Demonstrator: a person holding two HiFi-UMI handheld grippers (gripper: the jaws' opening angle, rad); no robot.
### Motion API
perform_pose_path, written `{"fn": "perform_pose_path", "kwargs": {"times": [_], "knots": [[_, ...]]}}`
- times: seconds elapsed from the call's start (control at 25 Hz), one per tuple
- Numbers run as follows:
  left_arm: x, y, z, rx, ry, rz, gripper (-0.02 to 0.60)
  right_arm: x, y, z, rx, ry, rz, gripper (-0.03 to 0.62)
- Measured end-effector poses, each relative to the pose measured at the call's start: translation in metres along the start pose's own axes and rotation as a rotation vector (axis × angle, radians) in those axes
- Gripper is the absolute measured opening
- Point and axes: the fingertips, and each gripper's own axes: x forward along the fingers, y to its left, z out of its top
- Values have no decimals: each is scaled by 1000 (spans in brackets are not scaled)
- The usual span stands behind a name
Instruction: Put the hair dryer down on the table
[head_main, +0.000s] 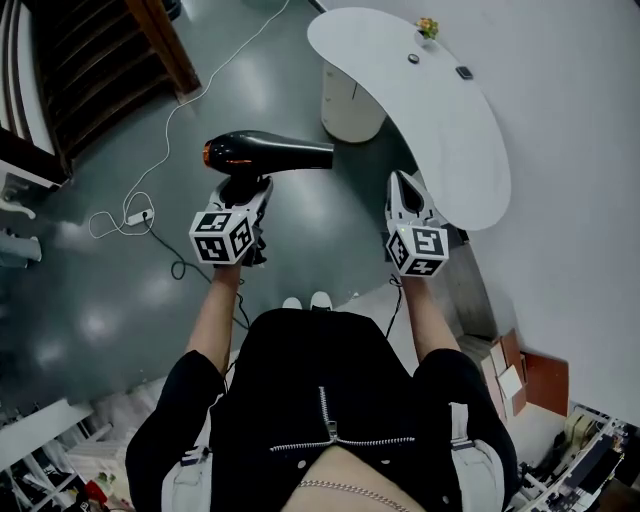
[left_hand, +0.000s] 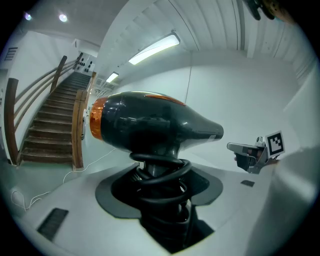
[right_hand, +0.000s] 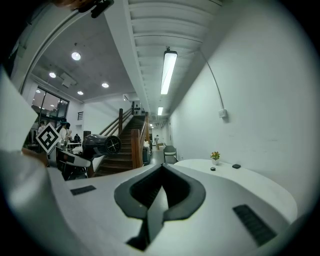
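Observation:
A black hair dryer (head_main: 268, 153) with an orange rear ring hangs in the air over the grey floor, nozzle pointing right toward the white table (head_main: 440, 110). My left gripper (head_main: 243, 190) is shut on its handle from below. In the left gripper view the hair dryer (left_hand: 150, 125) stands upright between the jaws, its black cord coiled round the handle (left_hand: 160, 175). My right gripper (head_main: 405, 185) is level with it, next to the table's near edge, jaws together and empty. The right gripper view shows the table (right_hand: 240, 175) ahead at the right and the hair dryer (right_hand: 100, 144) at the left.
On the table's far end stand a small potted plant (head_main: 428, 27) and two small dark objects (head_main: 413, 58). A white pedestal (head_main: 352, 100) carries the table. A wooden staircase (head_main: 100, 60) rises at the upper left. A white cable and power strip (head_main: 140, 215) lie on the floor.

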Motion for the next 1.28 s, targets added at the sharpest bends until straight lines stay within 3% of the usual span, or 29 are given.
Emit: {"fn": "perform_pose_path", "kwargs": {"times": [0.6, 1.0, 1.28], "knots": [[32, -4, 17, -9, -27, 23, 258, 29, -36, 2, 24, 8, 31, 6], [111, 46, 57, 11, -1, -41, 258, 110, -48, 23, 9, 15, -24, 5], [186, 100, 92, 28, 40, -98, 258, 186, -70, 49, 10, -1, -111, 6]]}}
